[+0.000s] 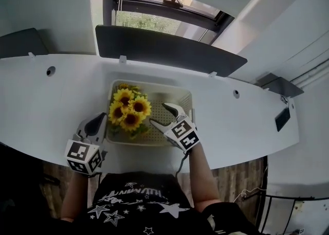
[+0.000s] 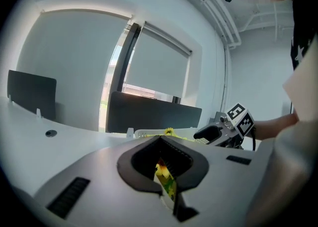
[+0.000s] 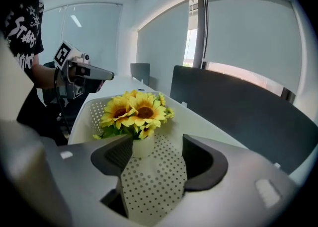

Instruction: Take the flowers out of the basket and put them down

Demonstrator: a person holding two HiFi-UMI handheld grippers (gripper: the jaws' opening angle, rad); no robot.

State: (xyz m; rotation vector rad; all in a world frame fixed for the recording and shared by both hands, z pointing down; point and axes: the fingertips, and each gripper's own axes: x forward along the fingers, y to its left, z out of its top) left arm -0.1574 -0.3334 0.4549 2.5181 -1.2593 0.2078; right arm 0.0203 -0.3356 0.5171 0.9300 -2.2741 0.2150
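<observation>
A bunch of yellow sunflowers (image 1: 128,110) stands in the left half of a white perforated basket (image 1: 185,95) on the white table. My right gripper (image 1: 163,115) hovers over the basket's right half, open, with nothing between its fingers. Ahead of the right gripper (image 3: 156,156), the sunflowers (image 3: 134,112) rise from a small white base (image 3: 141,146), with the dotted basket (image 3: 154,186) below. My left gripper (image 1: 98,120) is at the basket's left wall. Its jaws (image 2: 161,164) stand close together; a sliver of yellow and green shows in the slit, and I cannot tell whether they pinch it.
A dark divider panel (image 1: 169,49) runs along the table's far edge, with a window behind it. The white table (image 1: 51,105) has round cable holes (image 1: 50,70) and a small black device (image 1: 282,118) at the far right. The person stands at the near edge.
</observation>
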